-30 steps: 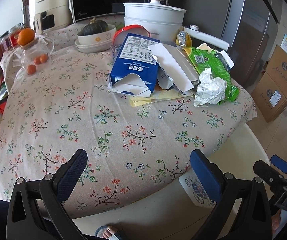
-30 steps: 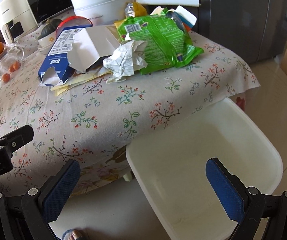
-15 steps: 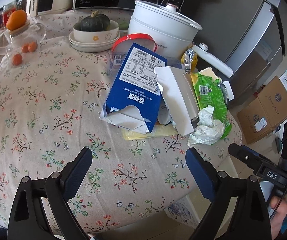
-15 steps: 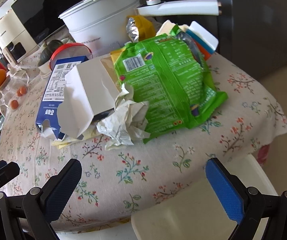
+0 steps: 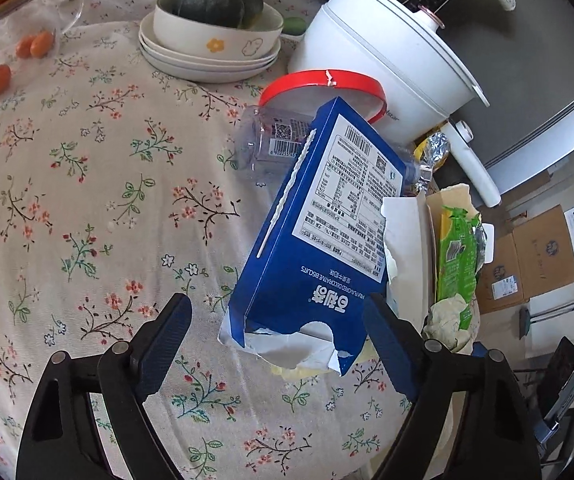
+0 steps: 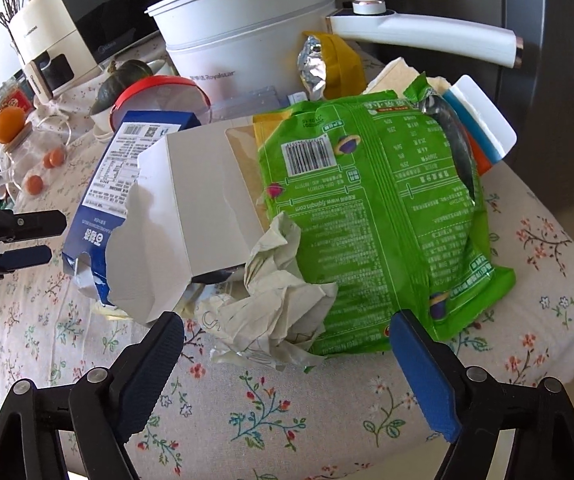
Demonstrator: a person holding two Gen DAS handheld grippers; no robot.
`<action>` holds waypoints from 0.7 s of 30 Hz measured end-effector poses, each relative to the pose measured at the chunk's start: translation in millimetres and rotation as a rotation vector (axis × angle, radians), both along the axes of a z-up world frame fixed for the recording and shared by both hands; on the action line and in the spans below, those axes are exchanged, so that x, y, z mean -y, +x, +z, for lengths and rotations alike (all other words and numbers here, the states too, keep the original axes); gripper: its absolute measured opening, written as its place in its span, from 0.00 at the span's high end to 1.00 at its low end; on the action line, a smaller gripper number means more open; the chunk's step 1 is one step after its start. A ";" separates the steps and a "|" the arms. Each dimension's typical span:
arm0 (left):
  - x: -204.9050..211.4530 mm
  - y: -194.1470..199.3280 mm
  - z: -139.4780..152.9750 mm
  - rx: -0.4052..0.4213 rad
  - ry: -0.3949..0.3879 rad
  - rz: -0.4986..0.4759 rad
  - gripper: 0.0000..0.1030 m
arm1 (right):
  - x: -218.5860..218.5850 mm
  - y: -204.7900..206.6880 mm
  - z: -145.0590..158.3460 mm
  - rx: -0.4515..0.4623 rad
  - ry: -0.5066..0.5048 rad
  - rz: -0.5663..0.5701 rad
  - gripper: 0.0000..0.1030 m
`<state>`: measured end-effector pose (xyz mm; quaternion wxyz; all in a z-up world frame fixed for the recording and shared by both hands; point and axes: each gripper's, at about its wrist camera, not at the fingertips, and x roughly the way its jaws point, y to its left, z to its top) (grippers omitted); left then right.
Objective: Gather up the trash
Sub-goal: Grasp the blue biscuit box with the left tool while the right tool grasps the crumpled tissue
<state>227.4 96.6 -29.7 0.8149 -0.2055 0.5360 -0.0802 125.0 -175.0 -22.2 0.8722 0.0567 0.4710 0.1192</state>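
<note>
A pile of trash lies on the floral tablecloth. A torn blue biscuit box (image 5: pixel 319 248) lies closest to my left gripper (image 5: pixel 283 344), which is open with its fingers either side of the box's torn end. The box also shows in the right wrist view (image 6: pixel 107 184). My right gripper (image 6: pixel 287 356) is open just in front of a crumpled paper wad (image 6: pixel 271 304). A green snack bag (image 6: pixel 379 216), a torn white box (image 6: pixel 191 216) and a yellow foil bag (image 6: pixel 327 64) lie behind it. A clear plastic cup (image 5: pixel 271 140) lies behind the blue box.
A white electric pot (image 6: pixel 247 24) with a long handle (image 6: pixel 427 36) stands behind the pile. A red-rimmed lid (image 5: pixel 323 88), a bowl with a squash (image 5: pixel 215 12), a glass jar with oranges (image 6: pixel 15 136) and cardboard boxes on the floor (image 5: pixel 535 256) are around.
Both grippers have moved forward and down toward the trash pile. The left now straddles the blue box's torn end; the right has come up to the paper wad. The white bin has left view.
</note>
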 end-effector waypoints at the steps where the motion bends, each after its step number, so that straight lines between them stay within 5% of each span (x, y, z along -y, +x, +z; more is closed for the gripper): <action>1: 0.8 2.2 -1.6 0.002 -0.003 -0.005 0.15 | 1.1 0.5 -2.6 -0.003 0.002 0.003 0.18; 12: 7.9 11.4 -22.3 -0.023 0.012 -0.016 0.15 | -18.8 9.0 -15.2 0.017 -0.052 0.054 0.25; 16: 8.3 12.4 -26.8 -0.032 -0.035 -0.013 0.27 | -23.6 14.0 -22.9 -0.003 -0.039 0.074 0.46; 21: 9.7 11.8 -27.6 -0.029 -0.041 -0.006 0.39 | -24.3 13.6 -22.5 0.012 -0.012 0.077 0.51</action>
